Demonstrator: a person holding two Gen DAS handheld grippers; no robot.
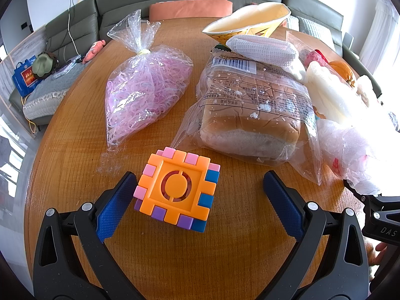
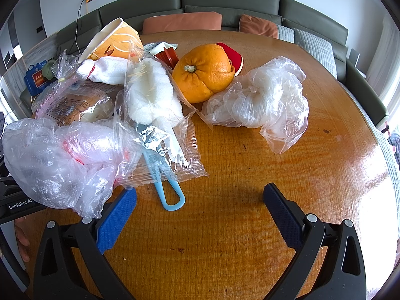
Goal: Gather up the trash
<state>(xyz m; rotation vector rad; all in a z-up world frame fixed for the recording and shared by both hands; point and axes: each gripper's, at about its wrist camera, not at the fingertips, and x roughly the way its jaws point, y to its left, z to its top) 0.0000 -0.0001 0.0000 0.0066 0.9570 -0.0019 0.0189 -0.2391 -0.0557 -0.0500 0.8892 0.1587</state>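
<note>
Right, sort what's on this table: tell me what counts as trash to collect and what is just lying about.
Trash, likely:
crumpled plastic bag
crushed paper cup
crumpled film wrap
peeled-open orange

Lying about:
toy block cube
bag of rubber bands
bagged bread
packaged sponge brush

Toy cube (image 1: 176,188) — sofa (image 1: 140,2) behind
</note>
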